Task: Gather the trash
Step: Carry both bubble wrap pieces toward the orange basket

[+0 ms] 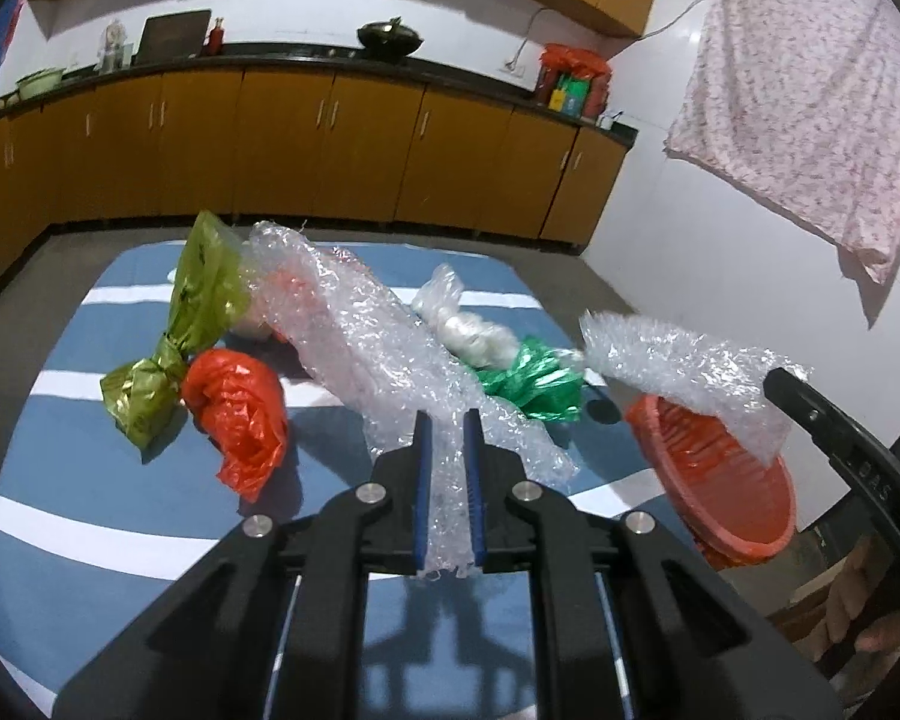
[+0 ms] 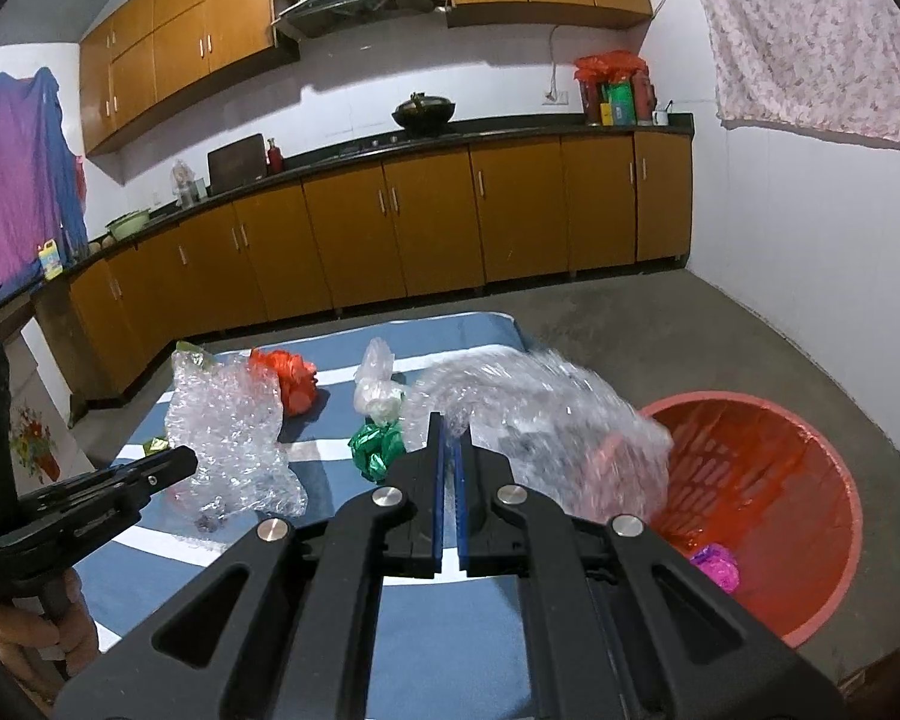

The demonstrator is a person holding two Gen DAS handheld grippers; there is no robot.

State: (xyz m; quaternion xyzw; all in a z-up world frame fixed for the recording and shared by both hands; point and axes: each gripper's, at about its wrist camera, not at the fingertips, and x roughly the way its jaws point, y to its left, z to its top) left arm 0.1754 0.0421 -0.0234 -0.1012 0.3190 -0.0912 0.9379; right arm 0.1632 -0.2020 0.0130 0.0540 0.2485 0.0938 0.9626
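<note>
Your left tool (image 1: 449, 420) has its blue pads clamped on a long crinkly sheet of clear bubble wrap (image 1: 354, 324), which runs from between the pads up and away to the left, lifted off the blue-and-white striped cloth (image 1: 78, 396) on the desk. Your right tool (image 2: 452, 423) is pinched tight on a second sheet of clear bubble wrap (image 2: 546, 414); that one trails off to the right of the tips and hangs over the near rim of the round orange plastic basket (image 2: 834, 516), looking blurry. Inside the basket, low and to the right of your right tool, there's a small crumpled magenta wrapper (image 2: 717, 564). Ahead of the left tool, the rest is lying on the cloth: a crumpled red plastic bag (image 1: 240, 420) just left of the tips, an olive-green plastic bag knotted in the middle (image 1: 180, 330) further left and touching it, a scrunched shiny green plastic bag (image 1: 528, 384) just right of the tips, and a bunched-up clear plastic bag (image 1: 462, 324) right behind that one. From the left wrist view, your right tool (image 1: 777, 381) pokes in from the right with its wrap draped over the basket (image 1: 750, 540). From the right wrist view, your left tool (image 2: 180, 459) comes in from the left, with your hand (image 2: 42, 636) on its handle.
</note>
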